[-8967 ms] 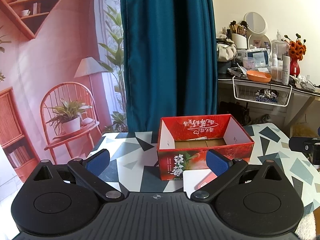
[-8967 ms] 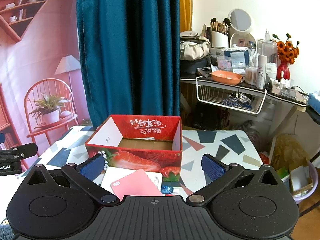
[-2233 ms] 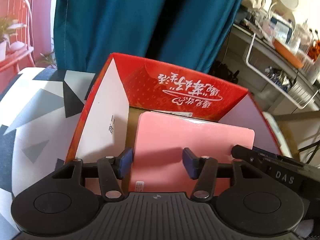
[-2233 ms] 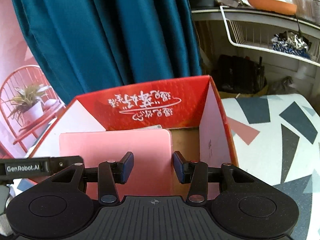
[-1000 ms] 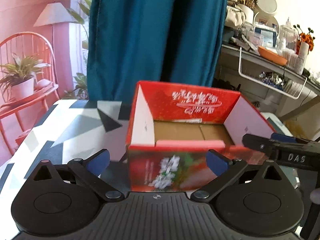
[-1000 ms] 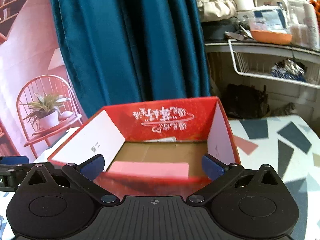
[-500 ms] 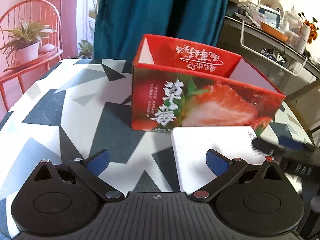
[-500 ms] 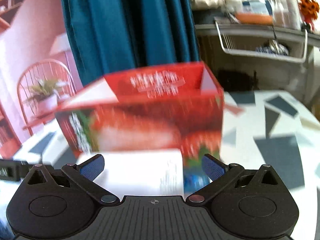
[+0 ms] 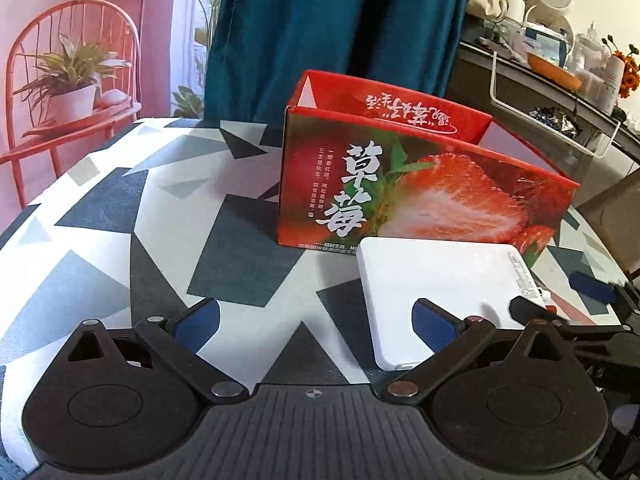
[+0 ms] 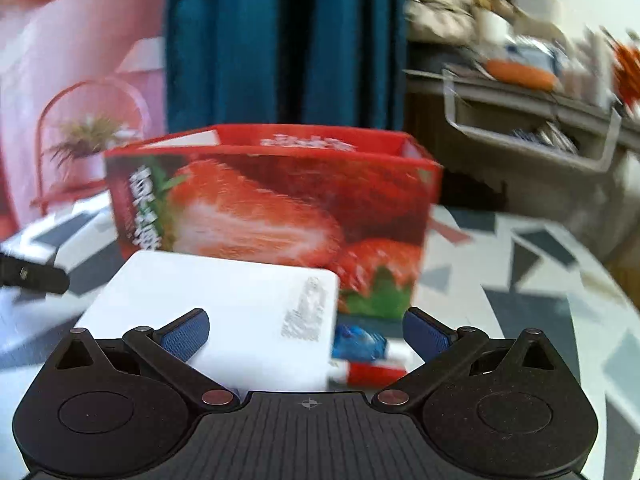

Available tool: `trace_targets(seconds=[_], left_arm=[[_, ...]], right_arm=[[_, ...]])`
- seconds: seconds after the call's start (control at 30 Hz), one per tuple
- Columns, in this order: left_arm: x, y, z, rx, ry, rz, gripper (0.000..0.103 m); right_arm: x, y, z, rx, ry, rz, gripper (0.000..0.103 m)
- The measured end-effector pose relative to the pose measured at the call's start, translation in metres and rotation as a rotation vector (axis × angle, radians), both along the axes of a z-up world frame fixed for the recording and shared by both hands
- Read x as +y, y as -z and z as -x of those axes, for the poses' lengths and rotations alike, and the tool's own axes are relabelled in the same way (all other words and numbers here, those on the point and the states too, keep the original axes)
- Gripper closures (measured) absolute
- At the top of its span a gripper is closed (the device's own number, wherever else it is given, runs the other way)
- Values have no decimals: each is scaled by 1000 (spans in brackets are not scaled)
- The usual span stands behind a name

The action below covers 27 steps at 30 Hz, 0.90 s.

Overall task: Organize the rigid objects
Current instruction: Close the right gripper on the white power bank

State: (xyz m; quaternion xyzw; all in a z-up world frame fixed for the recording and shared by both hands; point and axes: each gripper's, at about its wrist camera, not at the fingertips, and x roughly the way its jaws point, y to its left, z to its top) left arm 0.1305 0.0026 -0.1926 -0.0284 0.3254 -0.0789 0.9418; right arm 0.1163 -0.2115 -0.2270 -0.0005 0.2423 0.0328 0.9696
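A red strawberry-print cardboard box stands open-topped on the patterned table; it also shows in the right wrist view. A flat white rectangular case lies on the table just in front of the box, also seen in the right wrist view. My left gripper is open and empty, low over the table, with its right finger over the case's left edge. My right gripper is open and empty, its fingers spanning the case's right half. The box's inside is hidden.
A blue-and-red small tube-like item lies right of the white case. The right gripper's fingers show at the left view's right edge. A teal curtain hangs behind the table. A cluttered shelf with a wire basket stands at the right.
Both grippers let go of the pink case inside the box, opened, drew back and dropped low in front of the box. They have now closed in on the white case.
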Motion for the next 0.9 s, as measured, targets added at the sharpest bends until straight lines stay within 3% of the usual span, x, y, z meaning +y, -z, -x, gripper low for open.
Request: trace_targets(seconds=[0.13, 0.33, 0.47, 0.73, 0.83, 0.9], left_arm=[[-6, 4, -1, 4, 22, -19, 0], [-10, 10, -7, 26, 32, -10, 0], [-11, 12, -9, 38, 50, 39, 0], [-15, 19, -12, 58, 56, 30, 2], [-17, 20, -14, 65, 68, 32, 13], [-18, 21, -15, 76, 87, 51, 30]], right_arm=[[6, 4, -9, 22, -33, 15, 7], [2, 7, -6, 31, -65, -28, 7], [1, 10, -14, 94, -129, -65, 7], [-1, 13, -20, 131, -133, -94, 8], [0, 13, -19, 124, -141, -84, 10], [1, 13, -19, 120, -148, -81, 11]])
